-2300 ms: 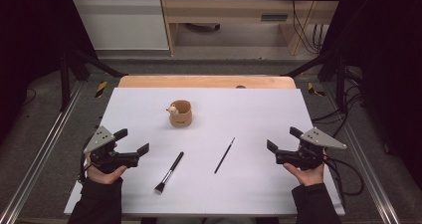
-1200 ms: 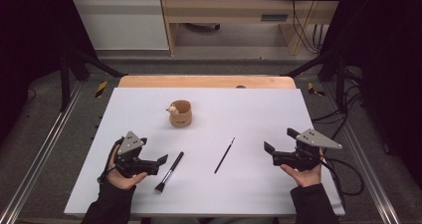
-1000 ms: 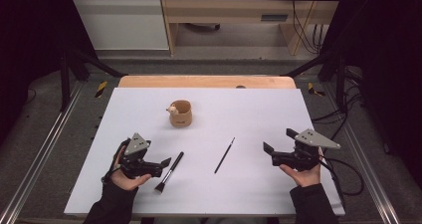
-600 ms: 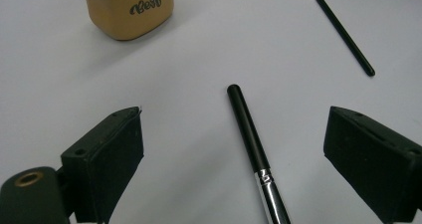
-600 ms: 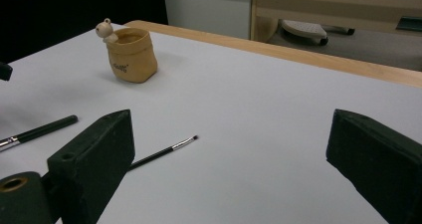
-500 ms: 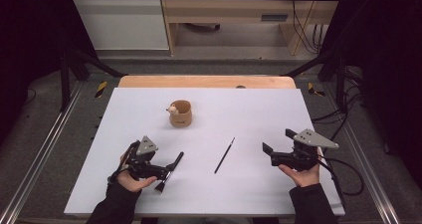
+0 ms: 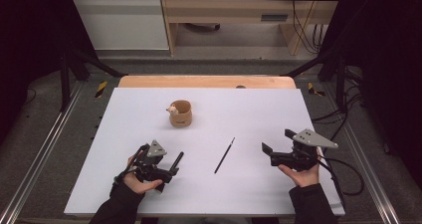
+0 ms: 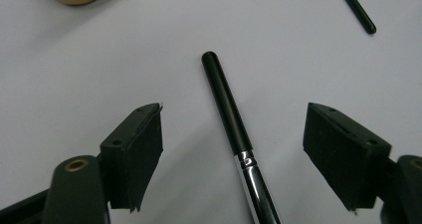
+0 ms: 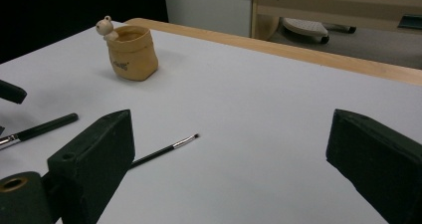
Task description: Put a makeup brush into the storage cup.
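Black and glossy, the thicker brush (image 8: 234, 134) lies flat on the white worktop (image 7: 259, 109), running straight up the gap between the spread jaws of the left claw (image 8: 234, 149). That claw is released, a pad well clear on either side and nothing gripped. The handle's rounded end points away from the claw, and the shiny metal collar sits level with the pads; the bristle end lies nearer the hand, under the claw.

Judging by its build, the brush is light, stiff and smooth, so it may roll or slip under a loose pinch. The best hold looks to be across the handle just ahead of the collar, where the shaft is thick enough to seat between the pads.

Beyond the left claw's far right, a thin brush (image 7: 224, 155) lies apart, slimmer and harder to pinch off a flat surface. Ahead and to the left stands a small tan pot (image 7: 180, 113) with a little figure on its rim.

The right claw (image 7: 271, 154) hovers released too, holding nothing, with the thin brush ahead of it to its left.
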Motion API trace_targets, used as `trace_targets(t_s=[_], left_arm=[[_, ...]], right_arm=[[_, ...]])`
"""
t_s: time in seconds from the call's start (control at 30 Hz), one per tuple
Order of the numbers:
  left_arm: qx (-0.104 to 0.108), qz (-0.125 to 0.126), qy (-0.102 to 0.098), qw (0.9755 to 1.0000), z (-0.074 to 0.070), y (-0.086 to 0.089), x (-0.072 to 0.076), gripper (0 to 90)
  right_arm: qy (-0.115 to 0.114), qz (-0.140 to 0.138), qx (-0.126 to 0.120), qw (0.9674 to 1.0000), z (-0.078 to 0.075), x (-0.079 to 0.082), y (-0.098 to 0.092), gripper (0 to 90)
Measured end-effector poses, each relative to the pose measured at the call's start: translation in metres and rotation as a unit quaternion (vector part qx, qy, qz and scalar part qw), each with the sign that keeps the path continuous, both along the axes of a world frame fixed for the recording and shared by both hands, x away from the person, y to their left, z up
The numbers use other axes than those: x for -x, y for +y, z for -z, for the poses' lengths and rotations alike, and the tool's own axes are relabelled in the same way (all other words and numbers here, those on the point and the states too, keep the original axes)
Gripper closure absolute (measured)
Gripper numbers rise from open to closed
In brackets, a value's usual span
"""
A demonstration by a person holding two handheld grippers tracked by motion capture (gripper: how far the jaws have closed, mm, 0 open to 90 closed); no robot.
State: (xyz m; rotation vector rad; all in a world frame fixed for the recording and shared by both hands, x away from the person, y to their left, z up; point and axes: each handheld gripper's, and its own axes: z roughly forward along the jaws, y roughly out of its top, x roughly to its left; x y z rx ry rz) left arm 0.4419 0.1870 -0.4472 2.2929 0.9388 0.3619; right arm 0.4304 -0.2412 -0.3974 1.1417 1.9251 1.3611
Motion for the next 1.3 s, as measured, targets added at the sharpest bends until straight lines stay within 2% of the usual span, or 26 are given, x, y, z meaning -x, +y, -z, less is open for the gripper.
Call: trace_targets(t_s=[0.23, 0.3, 0.33, 0.43, 0.67, 1.13, 1.3], left_arm=[[-0.01, 0.002, 0.016, 0.9998, 0.007, -0.002, -0.002, 30.8], [-0.016, 0.003, 0.018, 0.9997, 0.009, -0.003, -0.002, 33.3], [-0.025, 0.006, 0.023, 0.9994, 0.009, -0.004, -0.003, 34.2], [-0.028, 0.009, 0.028, 0.9991, 0.011, -0.005, -0.003, 37.5], [-0.042, 0.016, 0.043, 0.9981, 0.014, -0.008, -0.002, 47.9], [-0.04, 0.005, 0.049, 0.998, 0.013, -0.007, -0.002, 66.2], [-0.044, 0.011, 0.053, 0.9976, 0.012, -0.006, -0.002, 70.3]], right_arm=[[0.001, 0.0, 0.001, 1.0, 0.0, 0.0, 0.0, 5.5], [0.0, 0.0, 0.001, 1.0, -0.001, 0.0, 0.0, 5.5], [0.0, 0.0, 0.002, 1.0, -0.001, 0.0, 0.0, 5.5], [0.001, 0.0, 0.002, 1.0, -0.001, 0.0, 0.0, 5.5], [0.001, 0.0, 0.003, 1.0, 0.0, 0.0, 0.001, 5.5], [0.003, -0.001, 0.006, 1.0, 0.001, 0.0, 0.002, 5.4], [0.004, -0.002, 0.007, 1.0, 0.001, -0.001, 0.002, 5.5]])
